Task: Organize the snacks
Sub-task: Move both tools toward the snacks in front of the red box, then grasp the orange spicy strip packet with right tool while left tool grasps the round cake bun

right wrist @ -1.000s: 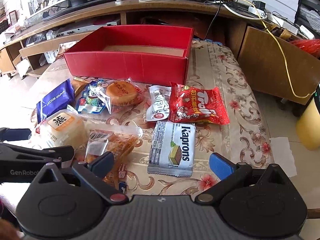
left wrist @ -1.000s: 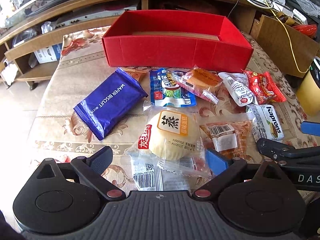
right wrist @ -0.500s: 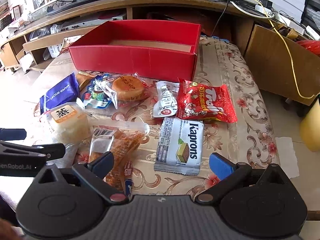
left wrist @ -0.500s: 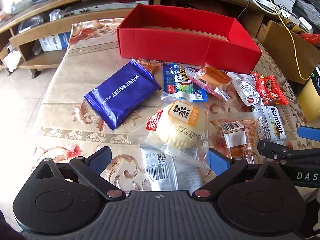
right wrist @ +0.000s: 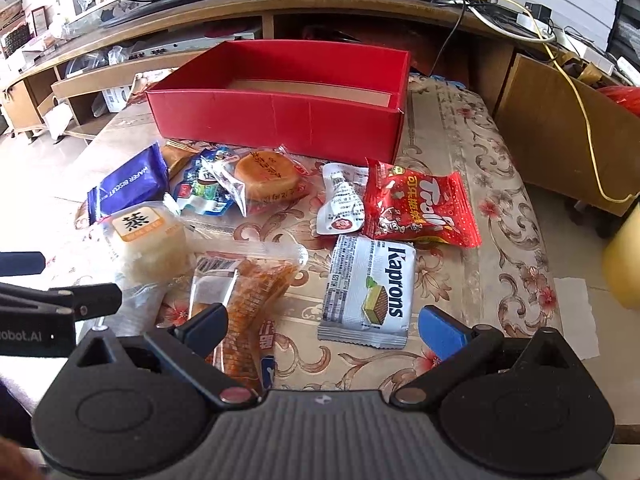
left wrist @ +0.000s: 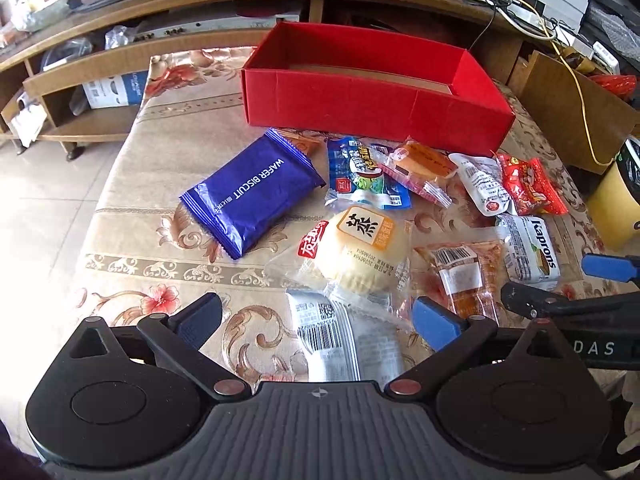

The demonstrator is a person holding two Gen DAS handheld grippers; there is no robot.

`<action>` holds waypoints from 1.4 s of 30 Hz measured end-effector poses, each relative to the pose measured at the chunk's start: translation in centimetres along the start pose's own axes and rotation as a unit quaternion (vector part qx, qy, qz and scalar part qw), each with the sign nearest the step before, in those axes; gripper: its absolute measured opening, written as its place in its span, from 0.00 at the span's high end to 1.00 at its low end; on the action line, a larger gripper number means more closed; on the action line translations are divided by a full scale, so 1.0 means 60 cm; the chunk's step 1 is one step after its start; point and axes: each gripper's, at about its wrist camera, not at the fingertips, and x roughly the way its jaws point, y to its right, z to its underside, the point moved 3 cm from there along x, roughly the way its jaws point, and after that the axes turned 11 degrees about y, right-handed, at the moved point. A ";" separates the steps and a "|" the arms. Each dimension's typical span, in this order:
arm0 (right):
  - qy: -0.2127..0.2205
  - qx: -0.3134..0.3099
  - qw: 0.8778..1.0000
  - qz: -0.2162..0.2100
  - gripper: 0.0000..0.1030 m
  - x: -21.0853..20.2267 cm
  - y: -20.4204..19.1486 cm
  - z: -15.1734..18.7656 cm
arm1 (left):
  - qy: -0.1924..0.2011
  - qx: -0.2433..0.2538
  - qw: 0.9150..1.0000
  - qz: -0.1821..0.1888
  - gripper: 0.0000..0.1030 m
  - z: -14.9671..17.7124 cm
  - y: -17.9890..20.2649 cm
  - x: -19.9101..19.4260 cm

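A: Start at the left. What lies ahead of the left tongs [left wrist: 316, 318]?

B: They are spread wide with nothing between the tips. Ahead and a little left lies the blue wafer pack [left wrist: 252, 196], flat on the tabletop [left wrist: 132, 208], its long axis slanting from near-left to far-right. Straight ahead, almost between the tips, is the steamed cake [left wrist: 362, 250] in clear wrap, with a grey packet [left wrist: 340, 336] lying just under the tongs.

A: And the box?

B: The red box [left wrist: 360, 100] stands beyond the whole scatter, dead ahead of both tongs, open side up. I see no snack in it, though most of its floor is hidden.

A: The right tongs?

B: The right tongs [right wrist: 322, 330] are also wide open and hold nothing. The orange strip pack [right wrist: 248, 296] lies at their left tip, running away from them. The Kaprons wafer [right wrist: 370, 290] sits squarely ahead between the tips, long axis pointing nearly straight away toward the box. Further on, the red gummy bag [right wrist: 420, 208] lies just beyond it, with a white pouch [right wrist: 340, 204] beside it.

A: So who is nearer what?

B: My guess: the right has the Kaprons lined up, so closing across its short width looks easiest. The left is nearer the cake and the wafer pack.
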 end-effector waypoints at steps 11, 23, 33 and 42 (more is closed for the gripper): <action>-0.001 -0.008 1.000 0.000 0.04 -0.003 -0.007 0.003 | 0.012 0.012 1.000 0.003 0.01 -0.002 0.007 -0.013; -0.026 -0.024 0.999 -0.017 0.04 0.025 -0.043 0.008 | 0.025 0.032 0.999 -0.007 0.01 -0.033 0.001 0.004; -0.056 -0.037 0.997 -0.035 0.15 0.055 -0.058 0.014 | -0.003 0.083 0.996 0.034 0.01 -0.060 0.031 0.061; -0.079 -0.060 0.993 -0.060 0.12 0.070 -0.064 0.026 | -0.084 0.070 0.992 0.064 0.04 -0.031 0.028 0.133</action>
